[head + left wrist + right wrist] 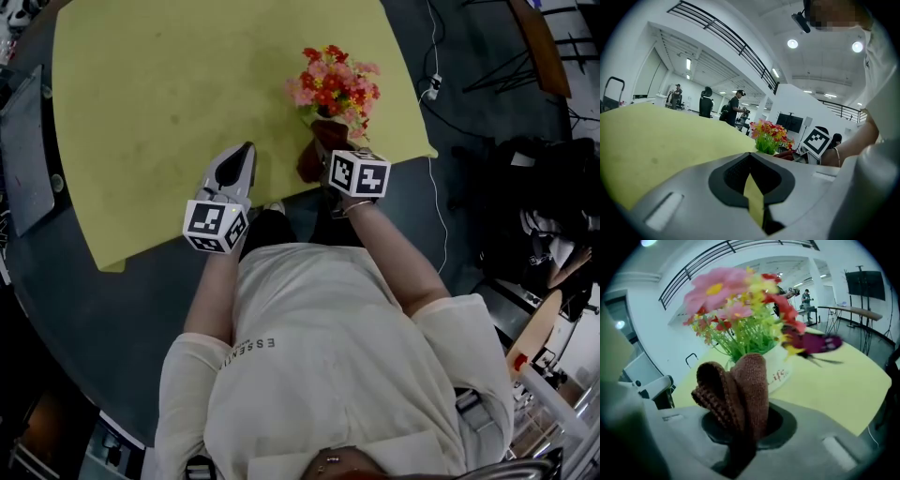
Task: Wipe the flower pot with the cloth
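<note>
A white flower pot [782,371] with pink, red and yellow flowers [335,84] stands near the front right edge of the yellow table [159,103]. My right gripper [328,148] is shut on a folded brown knitted cloth [738,390], which sticks up from its jaws right against the pot's side. In the head view the cloth [317,152] hides most of the pot. My left gripper [247,148] hovers over the table's front edge to the left of the pot, jaws shut with nothing in them. From the left gripper view the flowers [769,136] show ahead to the right.
A grey flat panel [25,150] lies beside the table's left edge. Dark floor with cables [439,187] surrounds the table. Bags and gear [548,216] sit at the right. Several people [736,108] stand far off in the hall.
</note>
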The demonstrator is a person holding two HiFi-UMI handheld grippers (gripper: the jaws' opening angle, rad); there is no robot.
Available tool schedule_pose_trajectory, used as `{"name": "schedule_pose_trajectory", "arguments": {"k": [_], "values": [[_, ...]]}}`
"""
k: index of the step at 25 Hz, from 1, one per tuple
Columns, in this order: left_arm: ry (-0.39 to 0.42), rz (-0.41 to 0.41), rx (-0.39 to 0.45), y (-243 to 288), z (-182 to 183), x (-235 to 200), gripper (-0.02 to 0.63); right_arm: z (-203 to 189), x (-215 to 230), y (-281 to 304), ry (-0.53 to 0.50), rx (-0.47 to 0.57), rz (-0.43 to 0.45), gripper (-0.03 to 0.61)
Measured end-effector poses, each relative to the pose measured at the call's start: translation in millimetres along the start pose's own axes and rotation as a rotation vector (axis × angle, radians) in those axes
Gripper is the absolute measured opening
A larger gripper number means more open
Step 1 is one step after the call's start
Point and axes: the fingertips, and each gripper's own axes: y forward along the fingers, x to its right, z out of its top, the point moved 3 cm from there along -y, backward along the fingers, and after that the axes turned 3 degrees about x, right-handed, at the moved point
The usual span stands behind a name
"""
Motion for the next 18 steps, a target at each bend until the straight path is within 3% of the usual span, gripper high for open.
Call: {"name": "schedule_pose_trajectory", "arguments": {"k": [4, 13, 18], "values": [[0.005, 0.018, -0.017, 16.8, -8.3, 13.6, 0.014, -5.5, 26.2, -18.0, -0.037, -0.015, 0.016, 0.046], [0.029, 0.091, -0.012, 60.2, -12.7, 55.0, 0.017, 18.5, 103.9, -51.5, -0.294, -0.043, 0.008, 0.046], [0.035, 0.171, -0.074, 91.2, -25.2, 68.3, 0.218, 56.7, 129.0, -45.1, -0.354, -0.026, 0.060, 0.046]]}}
